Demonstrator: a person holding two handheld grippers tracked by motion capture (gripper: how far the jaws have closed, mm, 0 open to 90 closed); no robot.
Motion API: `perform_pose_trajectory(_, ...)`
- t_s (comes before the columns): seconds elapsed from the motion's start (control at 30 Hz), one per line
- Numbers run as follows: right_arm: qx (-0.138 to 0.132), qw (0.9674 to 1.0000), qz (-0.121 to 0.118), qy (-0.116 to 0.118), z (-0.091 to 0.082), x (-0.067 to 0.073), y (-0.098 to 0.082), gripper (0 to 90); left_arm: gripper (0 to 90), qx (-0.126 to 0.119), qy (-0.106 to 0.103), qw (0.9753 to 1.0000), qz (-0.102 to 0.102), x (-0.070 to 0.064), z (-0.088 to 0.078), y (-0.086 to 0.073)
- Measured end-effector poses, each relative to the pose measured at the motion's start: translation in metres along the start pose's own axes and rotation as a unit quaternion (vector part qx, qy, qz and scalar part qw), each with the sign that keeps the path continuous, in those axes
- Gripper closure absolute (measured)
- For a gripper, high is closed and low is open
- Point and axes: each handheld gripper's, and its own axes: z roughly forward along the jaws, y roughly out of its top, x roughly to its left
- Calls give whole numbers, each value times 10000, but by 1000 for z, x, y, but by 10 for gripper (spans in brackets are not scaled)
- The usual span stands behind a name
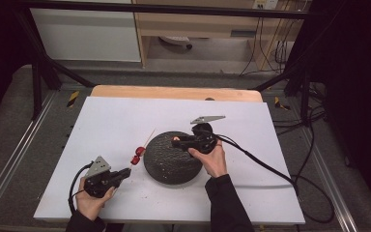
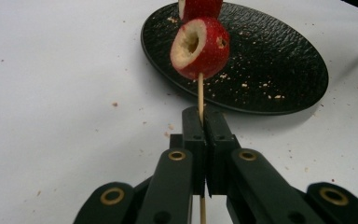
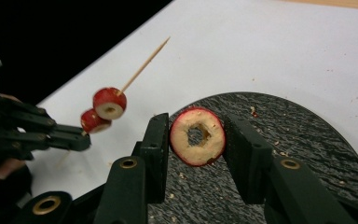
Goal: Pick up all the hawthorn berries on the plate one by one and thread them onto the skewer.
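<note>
My left gripper (image 2: 204, 116) is shut on the lower end of a thin wooden skewer (image 2: 200, 93). Two red cored fruit pieces (image 1: 137, 154) are threaded on the skewer, which slants up and away to a bare tip. In the left gripper view the nearer piece (image 2: 200, 46) shows its hollow core. My right gripper (image 3: 197, 126) is shut on a third red fruit slice (image 3: 186, 147) with a hole through its pale centre. It holds the slice above the black plate (image 1: 172, 164), right of the skewer (image 3: 144, 65). In the high view my right gripper (image 1: 176, 140) hangs over the plate's far edge.
The round black textured plate (image 2: 270, 60) lies mid-table on a white sheet (image 1: 116, 121), strewn with pale crumbs. Crumbs also dot the sheet around it. A cable (image 1: 261, 164) trails from the right gripper across the sheet to the right. A wooden table edge (image 1: 174, 92) shows at the back.
</note>
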Motion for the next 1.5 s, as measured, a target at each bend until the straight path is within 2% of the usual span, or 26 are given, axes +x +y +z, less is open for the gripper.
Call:
perform_pose_trajectory(0.13,-387,9989,249,101,-10,-3,-8,625,881,-17,-52,10000,7,-6,3,3)
perform_pose_trajectory(0.3,-894,9927,721,358,-17,-8,-19,625,881,-97,-104,9999,89,-16,6,9)
perform_pose_trajectory(0.37,-1116,9884,933,440,-19,-10,-24,625,881,-132,-121,9998,92,-19,7,12)
perform_pose_trajectory(0.47,-1396,9828,1108,476,-22,-12,-30,625,881,-171,-134,9997,86,-23,10,16)
perform_pose_trajectory(0.53,-1593,9780,1248,502,-24,-14,-34,626,881,-235,-147,9996,114,-27,11,18)
perform_pose_trajectory(0.7,-1925,9679,1527,537,-27,-17,-38,626,881,-307,-176,9993,130,-34,15,21)
perform_pose_trajectory(0.73,-1958,9671,1536,525,-28,-18,-39,626,881,-305,-187,9993,125,-35,16,21)
perform_pose_trajectory(0.77,-2017,9647,1612,528,-28,-18,-39,626,881,-316,-183,9992,135,-36,17,22)
perform_pose_trajectory(0.83,-2100,9625,1642,503,-29,-18,-38,626,881,-328,-208,9992,124,-39,19,22)
perform_pose_trajectory(1.07,-2426,9515,1832,475,-33,-19,-35,626,882,-426,-273,9986,163,-49,25,24)
perform_pose_trajectory(1.27,-2746,9397,1986,457,-36,-21,-30,626,881,-498,-346,9979,231,-57,29,21)
perform_pose_trajectory(1.33,-2797,9372,2029,473,-35,-21,-29,626,881,-497,-354,9978,273,-59,30,19)
perform_pose_trajectory(1.5,-2893,9316,2149,479,-34,-23,-28,626,882,-470,-430,9977,229,-64,36,18)
